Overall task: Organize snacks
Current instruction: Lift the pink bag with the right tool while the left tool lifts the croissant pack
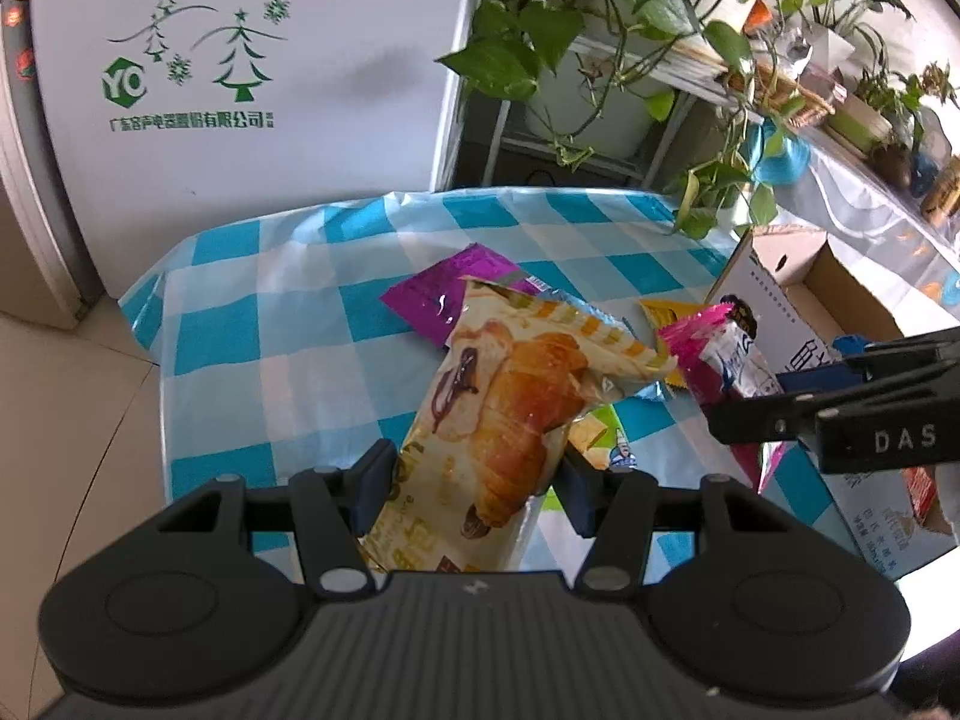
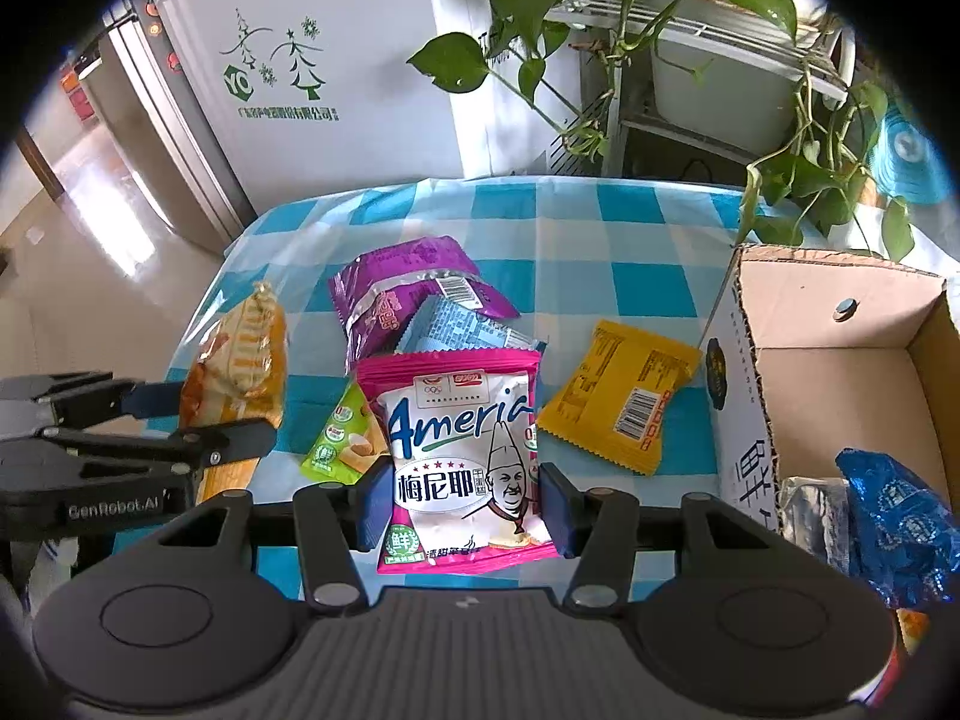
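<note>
My left gripper (image 1: 474, 489) is shut on a croissant packet (image 1: 510, 396) and holds it above the checked tablecloth; the packet also shows in the right wrist view (image 2: 240, 366). My right gripper (image 2: 462, 507) is shut on a pink and white "Ameria" snack packet (image 2: 459, 450), lifted over the pile; it also shows in the left wrist view (image 1: 720, 360). On the cloth lie a purple packet (image 2: 402, 288), a light blue packet (image 2: 462, 324), a green packet (image 2: 342, 438) and a yellow packet (image 2: 624, 396). An open cardboard box (image 2: 840, 324) stands at the right.
The box holds a blue packet (image 2: 900, 528) and other wrappers. The table (image 2: 600, 228) has a blue and white checked cloth. A white fridge (image 2: 312, 72) stands behind, and potted plants (image 2: 690, 18) on a rack hang over the far right corner.
</note>
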Demonstrator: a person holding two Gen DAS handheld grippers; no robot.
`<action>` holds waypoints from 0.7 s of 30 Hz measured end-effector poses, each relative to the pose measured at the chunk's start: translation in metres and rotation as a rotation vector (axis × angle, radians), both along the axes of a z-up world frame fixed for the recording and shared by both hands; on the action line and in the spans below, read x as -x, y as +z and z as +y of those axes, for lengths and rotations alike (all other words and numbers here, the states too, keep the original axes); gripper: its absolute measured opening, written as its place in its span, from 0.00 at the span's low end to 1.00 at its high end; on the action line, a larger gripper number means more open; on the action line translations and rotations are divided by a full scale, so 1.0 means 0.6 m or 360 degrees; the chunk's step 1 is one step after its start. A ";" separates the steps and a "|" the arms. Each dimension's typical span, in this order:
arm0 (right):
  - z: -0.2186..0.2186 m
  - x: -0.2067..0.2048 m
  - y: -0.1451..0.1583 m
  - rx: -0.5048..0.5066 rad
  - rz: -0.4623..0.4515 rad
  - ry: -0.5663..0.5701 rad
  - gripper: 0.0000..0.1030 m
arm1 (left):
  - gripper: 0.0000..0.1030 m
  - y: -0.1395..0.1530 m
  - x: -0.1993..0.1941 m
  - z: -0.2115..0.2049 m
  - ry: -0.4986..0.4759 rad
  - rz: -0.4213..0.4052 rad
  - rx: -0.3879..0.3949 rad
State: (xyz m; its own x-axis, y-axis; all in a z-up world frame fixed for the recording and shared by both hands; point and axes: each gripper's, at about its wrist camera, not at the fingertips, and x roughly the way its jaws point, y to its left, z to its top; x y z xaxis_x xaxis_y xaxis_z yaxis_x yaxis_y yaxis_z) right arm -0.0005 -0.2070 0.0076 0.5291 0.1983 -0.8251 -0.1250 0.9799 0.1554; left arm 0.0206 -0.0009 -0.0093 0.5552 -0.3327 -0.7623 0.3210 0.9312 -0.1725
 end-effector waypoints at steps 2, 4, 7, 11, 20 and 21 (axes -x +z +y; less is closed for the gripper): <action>-0.002 0.002 0.003 -0.0009 -0.0014 -0.0004 0.56 | 0.54 0.004 0.007 0.001 0.0040 0.0001 0.0045; -0.003 0.003 0.006 -0.0011 -0.0025 -0.0006 0.56 | 0.54 0.008 0.016 0.001 0.0075 0.0002 0.0093; -0.004 0.007 0.011 -0.0022 -0.0040 -0.0005 0.55 | 0.54 0.012 0.027 -0.007 0.0105 -0.0003 0.0118; -0.010 0.012 0.019 -0.0043 -0.0065 -0.0007 0.56 | 0.54 0.017 0.043 -0.021 0.0091 -0.0010 0.0130; -0.041 0.022 0.045 -0.0117 -0.0143 -0.0071 0.56 | 0.54 0.037 0.062 -0.050 0.0095 -0.0033 0.0166; -0.046 0.023 0.050 -0.0124 -0.0156 -0.0079 0.55 | 0.54 0.040 0.063 -0.055 0.0086 -0.0041 0.0175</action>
State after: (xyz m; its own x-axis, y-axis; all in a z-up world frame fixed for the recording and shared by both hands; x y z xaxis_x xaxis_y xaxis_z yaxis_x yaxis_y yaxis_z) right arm -0.0146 -0.2347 0.0373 0.6173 0.2312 -0.7520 -0.0951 0.9708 0.2204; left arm -0.0171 -0.0342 0.0150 0.5933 -0.3826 -0.7082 0.2767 0.9231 -0.2670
